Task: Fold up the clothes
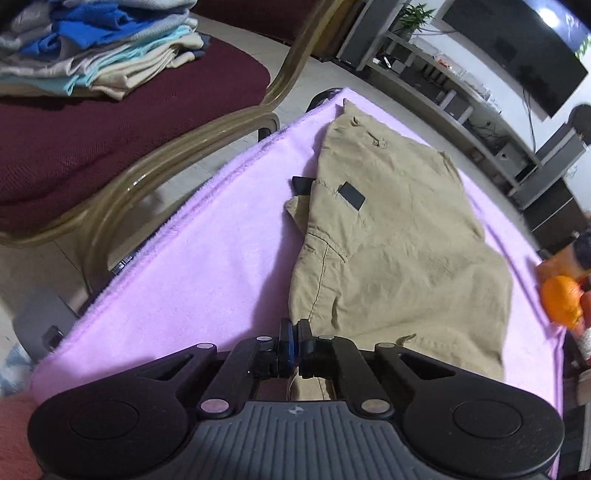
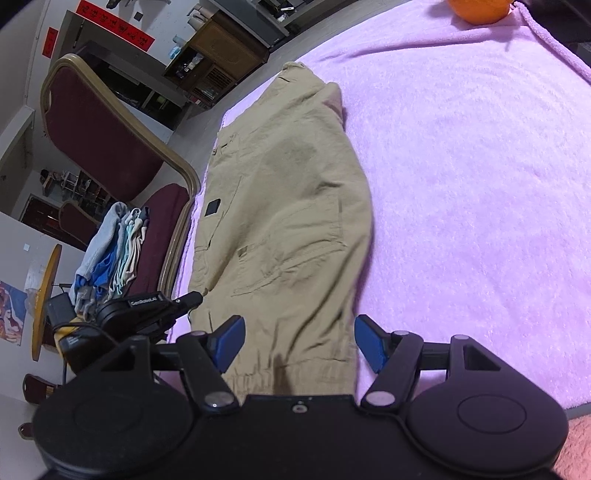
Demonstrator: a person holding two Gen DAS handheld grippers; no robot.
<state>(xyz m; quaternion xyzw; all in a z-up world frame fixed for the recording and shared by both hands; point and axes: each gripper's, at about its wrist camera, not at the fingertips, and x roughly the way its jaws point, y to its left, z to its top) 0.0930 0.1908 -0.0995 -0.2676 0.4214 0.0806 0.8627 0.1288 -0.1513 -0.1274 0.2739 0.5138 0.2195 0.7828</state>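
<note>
Nearest the left camera: left gripper (image 1: 294, 345), jaws clenched on the near edge of the trousers (image 1: 399, 236). Right gripper (image 2: 299, 343), jaws released, one finger on either side of the trouser cuff, above the cloth. Trousers: khaki, lying lengthwise on the pink blanket (image 1: 207, 266) covering the desk. Beyond the desk's left edge: maroon chair (image 1: 110, 140) bearing a stack of folded clothes (image 1: 107, 48). Far corner: orange object (image 2: 478, 9).
</note>
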